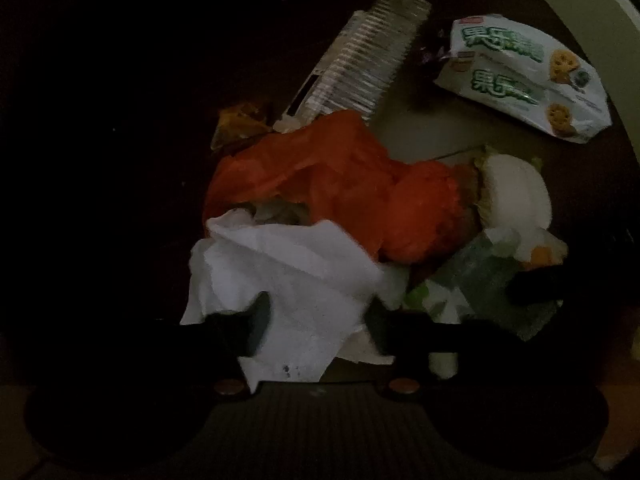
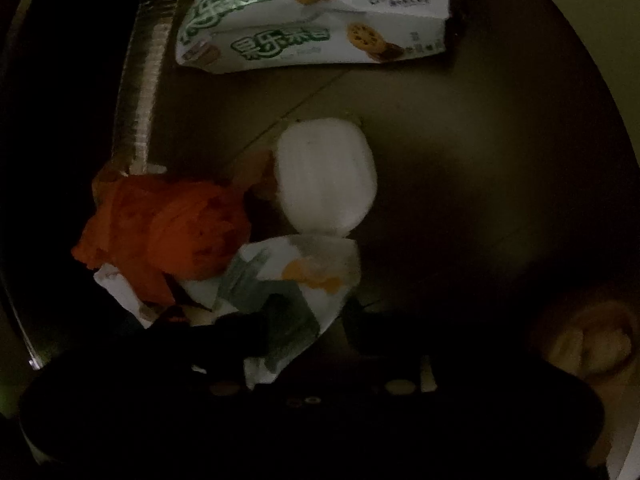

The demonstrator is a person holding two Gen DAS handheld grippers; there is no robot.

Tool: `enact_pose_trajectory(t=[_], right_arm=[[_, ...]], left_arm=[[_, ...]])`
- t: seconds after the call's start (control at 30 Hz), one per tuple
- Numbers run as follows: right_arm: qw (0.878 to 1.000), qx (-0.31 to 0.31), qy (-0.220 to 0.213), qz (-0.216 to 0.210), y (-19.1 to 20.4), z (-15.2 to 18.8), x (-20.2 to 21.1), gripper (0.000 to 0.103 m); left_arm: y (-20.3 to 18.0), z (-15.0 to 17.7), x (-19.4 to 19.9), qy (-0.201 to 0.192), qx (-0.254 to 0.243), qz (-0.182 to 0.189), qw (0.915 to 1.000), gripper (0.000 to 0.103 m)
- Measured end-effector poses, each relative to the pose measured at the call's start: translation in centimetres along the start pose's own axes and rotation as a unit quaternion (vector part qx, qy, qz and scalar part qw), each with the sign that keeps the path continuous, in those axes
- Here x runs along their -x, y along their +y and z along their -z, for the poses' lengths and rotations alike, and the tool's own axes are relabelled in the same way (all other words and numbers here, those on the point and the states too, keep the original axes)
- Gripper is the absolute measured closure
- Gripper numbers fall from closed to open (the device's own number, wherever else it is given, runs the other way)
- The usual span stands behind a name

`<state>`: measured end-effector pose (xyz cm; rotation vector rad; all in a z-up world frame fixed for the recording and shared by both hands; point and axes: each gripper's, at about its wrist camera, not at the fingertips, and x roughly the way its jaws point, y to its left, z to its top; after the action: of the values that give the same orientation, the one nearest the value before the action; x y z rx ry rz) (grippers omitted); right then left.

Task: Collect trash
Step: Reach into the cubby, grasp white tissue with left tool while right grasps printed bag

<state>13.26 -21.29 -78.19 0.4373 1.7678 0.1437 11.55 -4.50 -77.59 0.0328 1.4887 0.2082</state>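
Both views look down into a dark bin [image 1: 624, 92] that holds trash. A crumpled white tissue [image 1: 288, 276] lies between the fingers of my left gripper [image 1: 316, 312], whose jaws stand apart around it. An orange plastic bag [image 1: 332, 184] lies behind it; it also shows in the right wrist view [image 2: 168, 228]. My right gripper [image 2: 308, 320] has its jaws around a white and green snack wrapper [image 2: 288, 280]. A white rounded piece [image 2: 326, 180] lies just beyond it.
A white and green cookie packet [image 2: 312, 24] lies at the far side; it also shows in the left wrist view [image 1: 524, 76]. A clear ribbed plastic tray [image 1: 364, 56] leans on the bin wall [image 2: 580, 60]. A small yellow wrapper [image 1: 236, 124] sits at the left.
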Motion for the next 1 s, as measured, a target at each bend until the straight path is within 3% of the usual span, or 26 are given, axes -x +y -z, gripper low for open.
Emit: enact_pose_trajectory(t=[0.13, 0.33, 0.53, 1.0], right_arm=[[1.0, -0.002, 0.0, -0.018, 0.1, 0.5, 0.2, 0.101], [0.999, 0.044, -0.016, -0.012, 2.1, 1.8, 3.4, 0.102], [0.993, 0.111, -0.047, -0.001, 5.5, 3.0, 10.1, 0.103], [0.949, 0.274, -0.154, -0.003, 17.9, 6.8, 34.0, 0.103]], left_arm=[[0.4, -0.1, -0.1, -0.003, 0.011, 0.004, 0.9999, 0.096], [1.6, 0.0, 2.0, -0.017, 0.03, 0.007, 0.9994, 0.1], [3.1, 0.3, 7.4, -0.021, 0.044, 0.01, 0.9988, 0.1], [9.1, -2.0, 30.1, -0.08, 0.089, 0.05, 0.9916, 0.1]])
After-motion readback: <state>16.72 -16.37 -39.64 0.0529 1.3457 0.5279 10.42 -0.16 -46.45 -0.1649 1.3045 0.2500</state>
